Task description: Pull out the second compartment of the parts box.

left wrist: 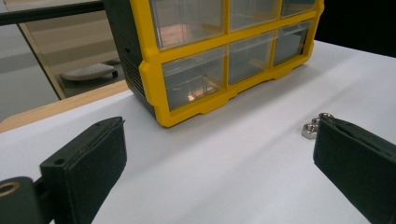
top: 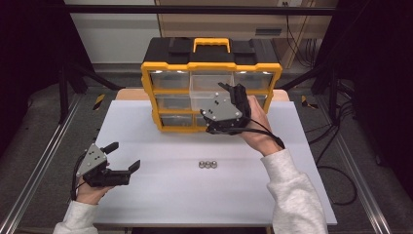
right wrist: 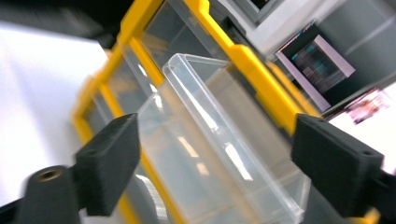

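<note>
A yellow and black organizer with clear drawers stands at the back of the white table. One clear middle drawer is pulled partway out. My right gripper is up at that drawer. In the right gripper view the jaws of the right gripper stand wide on either side of the drawer, with the pads off its walls. My left gripper rests low at the table's front left, open and holding nothing. Three metal nuts lie in a row mid-table. In the left gripper view the nuts show beside the far jaw.
The organizer's yellow frame sits a short way ahead of the left gripper. Black frame posts and cables flank the table on both sides. Bare white surface lies between the nuts and the front edge.
</note>
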Motion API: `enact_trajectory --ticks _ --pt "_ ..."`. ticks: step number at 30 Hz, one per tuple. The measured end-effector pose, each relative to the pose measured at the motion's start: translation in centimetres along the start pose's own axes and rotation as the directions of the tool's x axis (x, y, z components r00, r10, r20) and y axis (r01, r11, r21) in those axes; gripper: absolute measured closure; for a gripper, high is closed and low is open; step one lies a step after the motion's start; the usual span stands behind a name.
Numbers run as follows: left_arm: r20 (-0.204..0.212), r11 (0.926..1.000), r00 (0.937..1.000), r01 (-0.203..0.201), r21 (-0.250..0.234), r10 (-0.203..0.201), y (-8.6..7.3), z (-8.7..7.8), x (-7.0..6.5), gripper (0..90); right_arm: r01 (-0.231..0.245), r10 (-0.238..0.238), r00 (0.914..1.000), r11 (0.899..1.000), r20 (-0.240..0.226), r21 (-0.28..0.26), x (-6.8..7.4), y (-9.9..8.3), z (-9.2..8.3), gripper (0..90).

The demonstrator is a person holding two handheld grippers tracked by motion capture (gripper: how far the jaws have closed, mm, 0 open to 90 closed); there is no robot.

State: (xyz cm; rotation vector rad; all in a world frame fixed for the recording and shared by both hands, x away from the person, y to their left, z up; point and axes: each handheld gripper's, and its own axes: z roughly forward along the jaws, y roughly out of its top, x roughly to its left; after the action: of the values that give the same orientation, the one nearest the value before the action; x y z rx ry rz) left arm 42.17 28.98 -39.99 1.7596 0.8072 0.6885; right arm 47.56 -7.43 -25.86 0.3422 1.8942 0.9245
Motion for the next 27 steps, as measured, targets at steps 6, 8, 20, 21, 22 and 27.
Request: enact_trajectory --ticks 6,8,20,21,22,27 --pt "0.004 1.0000 1.0000 0.002 0.002 -0.002 -0.1 0.0 0.0 2.1 -0.285 0.281 0.9562 0.958 -0.084 -0.044 -0.1 -1.1 -1.0 10.0" --pt "0.007 1.0000 1.0000 0.000 0.001 0.000 -0.1 0.1 0.0 2.1 -0.344 0.337 0.9363 0.937 -0.098 -0.062 -0.2 -1.6 -1.4 9.0" --pt "0.010 1.0000 0.9999 0.002 0.005 -0.002 -0.1 0.2 -0.1 2.1 -0.489 0.478 0.8706 0.868 -0.115 -0.091 -0.3 -4.7 -3.7 6.6" --pt "0.010 1.0000 0.9999 0.002 0.005 -0.002 -0.1 0.2 -0.1 2.0 -0.495 0.485 0.8675 0.864 -0.112 -0.093 -0.3 -5.0 -3.8 6.4" --pt "0.010 1.0000 0.9999 0.002 0.005 -0.002 -0.1 0.2 -0.1 2.1 -0.505 0.496 0.8618 0.858 -0.106 -0.094 -0.4 -5.5 -3.9 5.9" --pt "0.010 1.0000 0.9999 0.003 0.005 -0.003 -0.1 0.2 -0.1 2.0 -0.565 0.557 0.8252 0.818 -0.096 -0.107 -0.3 -7.4 -4.8 5.4"
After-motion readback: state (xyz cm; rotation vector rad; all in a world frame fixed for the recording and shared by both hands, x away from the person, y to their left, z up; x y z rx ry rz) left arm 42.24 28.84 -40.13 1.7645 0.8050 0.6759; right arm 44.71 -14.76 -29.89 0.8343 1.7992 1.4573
